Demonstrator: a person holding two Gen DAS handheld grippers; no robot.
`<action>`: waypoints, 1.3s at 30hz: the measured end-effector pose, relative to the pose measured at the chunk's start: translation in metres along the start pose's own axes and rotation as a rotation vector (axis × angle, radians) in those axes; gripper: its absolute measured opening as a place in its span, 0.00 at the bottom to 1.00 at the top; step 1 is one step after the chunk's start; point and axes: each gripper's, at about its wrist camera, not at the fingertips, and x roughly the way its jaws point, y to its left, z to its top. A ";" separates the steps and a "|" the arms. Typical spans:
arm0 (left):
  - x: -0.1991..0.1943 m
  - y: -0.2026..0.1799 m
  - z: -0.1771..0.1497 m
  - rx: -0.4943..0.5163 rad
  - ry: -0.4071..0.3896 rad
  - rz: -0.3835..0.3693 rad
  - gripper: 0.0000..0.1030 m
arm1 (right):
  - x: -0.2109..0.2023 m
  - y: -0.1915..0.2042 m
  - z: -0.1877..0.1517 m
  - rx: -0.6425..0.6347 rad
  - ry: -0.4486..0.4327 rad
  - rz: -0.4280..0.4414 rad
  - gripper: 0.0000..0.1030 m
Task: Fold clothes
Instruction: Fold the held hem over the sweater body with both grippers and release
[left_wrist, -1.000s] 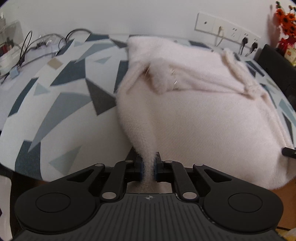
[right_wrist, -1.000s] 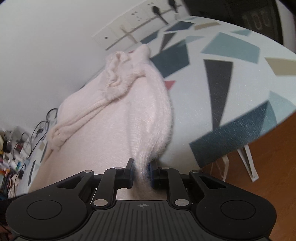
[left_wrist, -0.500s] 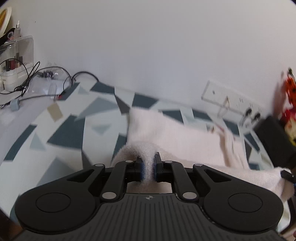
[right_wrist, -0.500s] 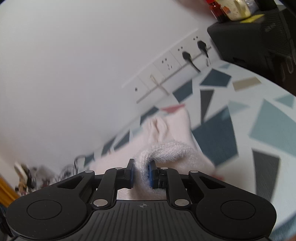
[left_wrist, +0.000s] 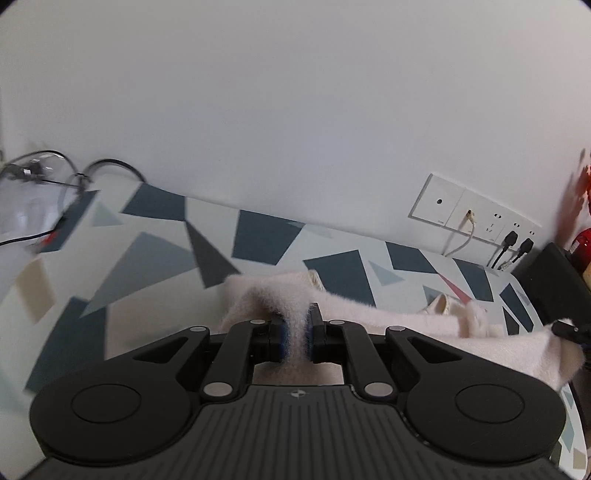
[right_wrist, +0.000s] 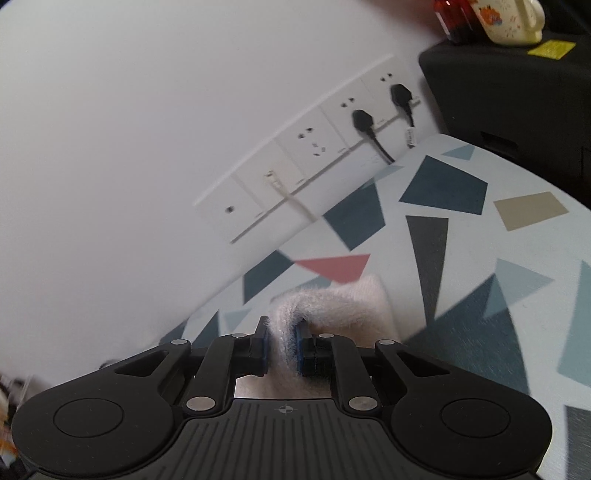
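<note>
The left gripper (left_wrist: 297, 334) is clenching a bunched fold of the fluffy pale pink garment (left_wrist: 413, 321), its blue-padded fingers (left_wrist: 282, 338) pressing the fuzzy cloth from both sides. From that pinch the garment is stretching rightward across the counter covered in a white cloth with blue, grey and beige triangles (left_wrist: 155, 254), and at the far right edge of the left wrist view a black fingertip of the other tool is touching the garment's corner. A cream ribbed trim (left_wrist: 441, 302) is showing along the garment's far edge.

The right gripper (right_wrist: 281, 341) is likewise gripping a tuft of the same garment (right_wrist: 343, 302), the cloth arching up between the fingers (right_wrist: 300, 343) and lying on the counter (right_wrist: 461, 236) just ahead of them, near a pink triangle in the pattern.

Behind the counter a white row of wall sockets (right_wrist: 314, 147) is carrying two black plugs (right_wrist: 364, 120) and a white cable (left_wrist: 463, 236). A black box-like cabinet (right_wrist: 517, 85) is standing at the right, with a cream floral container (right_wrist: 511, 18) on top. Black tangled cables (left_wrist: 74, 177) are lying at the counter's far left, blurred
</note>
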 end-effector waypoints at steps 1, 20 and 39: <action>0.012 0.005 0.004 -0.012 0.013 -0.008 0.11 | 0.011 0.000 0.003 0.007 -0.005 -0.015 0.08; 0.035 0.032 0.015 0.139 0.160 -0.261 0.87 | 0.019 0.032 -0.016 -0.113 -0.062 -0.149 0.65; -0.023 0.080 -0.057 -0.214 0.318 -0.130 0.87 | 0.017 0.024 -0.090 -0.031 0.208 -0.107 0.69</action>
